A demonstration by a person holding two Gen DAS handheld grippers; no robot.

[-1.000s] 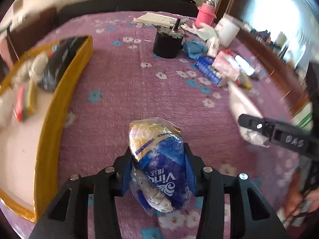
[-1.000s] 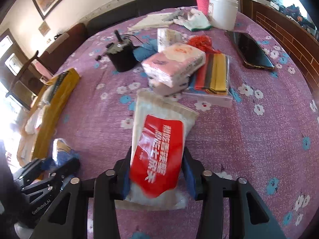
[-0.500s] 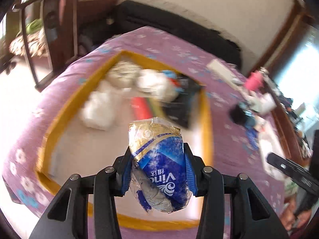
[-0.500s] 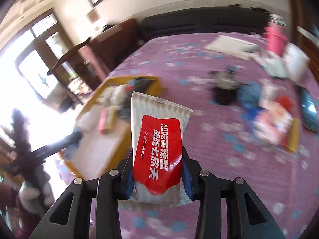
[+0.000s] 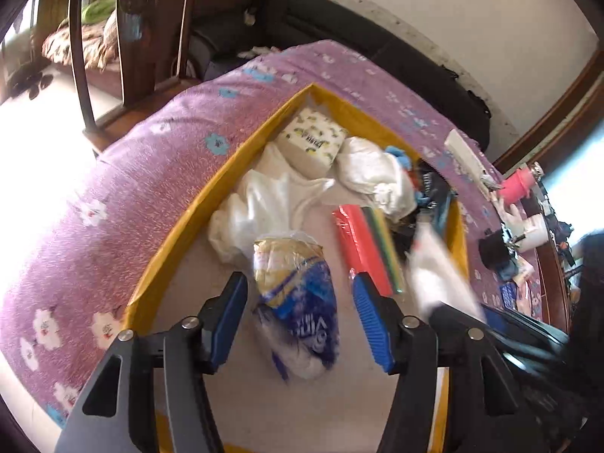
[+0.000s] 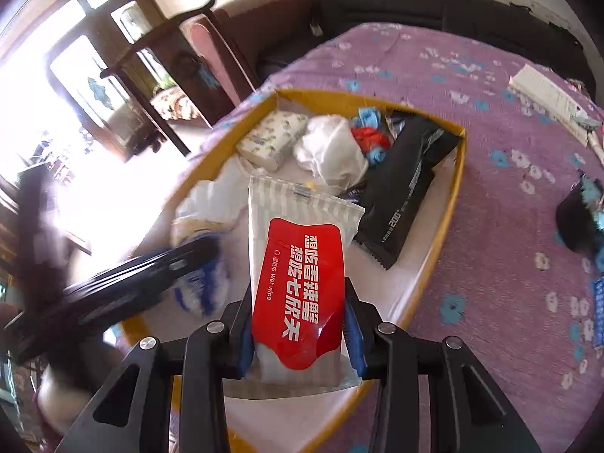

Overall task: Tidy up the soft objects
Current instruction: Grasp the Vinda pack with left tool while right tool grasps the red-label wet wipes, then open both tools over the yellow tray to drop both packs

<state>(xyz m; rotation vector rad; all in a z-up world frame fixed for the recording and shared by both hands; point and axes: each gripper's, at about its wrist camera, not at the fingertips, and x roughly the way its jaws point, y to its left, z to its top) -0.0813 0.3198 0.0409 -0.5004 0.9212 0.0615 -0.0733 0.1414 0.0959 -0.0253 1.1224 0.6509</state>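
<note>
A yellow-walled tray (image 5: 177, 230) sits on the purple flowered cloth. My left gripper (image 5: 300, 321) is open above the tray, and the blue and gold tissue pack (image 5: 298, 298) lies between its spread pads without touching them. My right gripper (image 6: 298, 324) is shut on a red and white wet wipe pack (image 6: 298, 283) and holds it over the tray (image 6: 449, 207). The left gripper (image 6: 151, 275) shows blurred at the left of the right wrist view, with the tissue pack (image 6: 204, 294) under it.
In the tray lie a patterned tissue pack (image 5: 311, 143), white plastic bags (image 5: 264, 204), a red and striped packet (image 5: 362, 245) and a black packet (image 6: 407, 188). A black pot (image 5: 494, 253), a pink cup (image 5: 519, 185) and other items stand on the cloth at the right. A wooden chair (image 5: 124, 37) stands beyond the table.
Both grippers have swung from the table's middle to over the tray. My left gripper has opened and let go of the tissue pack. The right one still holds the wet wipes.
</note>
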